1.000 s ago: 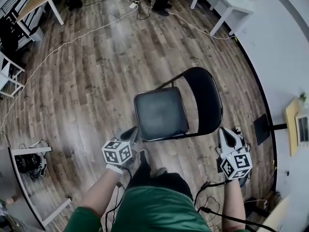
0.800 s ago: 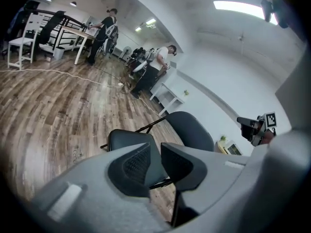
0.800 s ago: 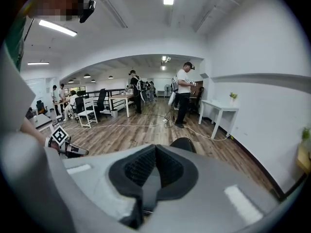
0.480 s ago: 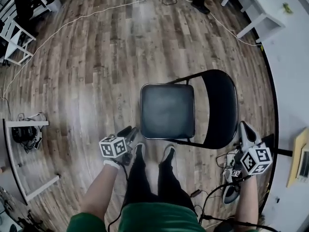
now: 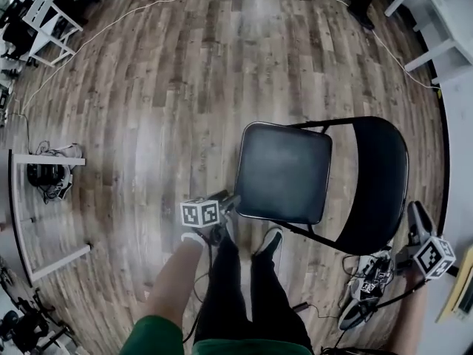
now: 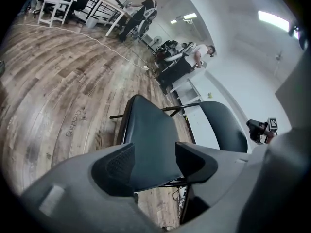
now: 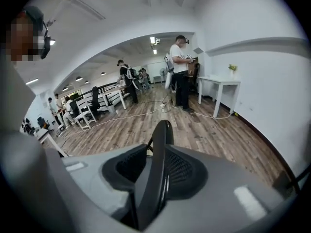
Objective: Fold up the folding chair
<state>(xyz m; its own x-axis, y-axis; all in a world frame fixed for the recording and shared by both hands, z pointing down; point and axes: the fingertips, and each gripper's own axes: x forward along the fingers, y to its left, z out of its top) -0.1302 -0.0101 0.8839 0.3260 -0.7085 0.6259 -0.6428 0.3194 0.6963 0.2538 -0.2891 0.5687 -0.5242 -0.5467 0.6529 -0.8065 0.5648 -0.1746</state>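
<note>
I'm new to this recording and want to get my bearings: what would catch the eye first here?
A black metal folding chair stands open in the middle of the wood-plank floor. The left gripper, its jaws just opening, is at the seat's front corner, gripping nothing. The right gripper, jaws also just opening, has the curved backrest's edge between them.

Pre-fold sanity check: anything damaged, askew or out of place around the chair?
The folding chair looks fine: open, upright, nothing visibly bent or torn. Only oddity: a loose tangle of cables on the floor close beside its backrest, where the folding legs might snag it.
</note>
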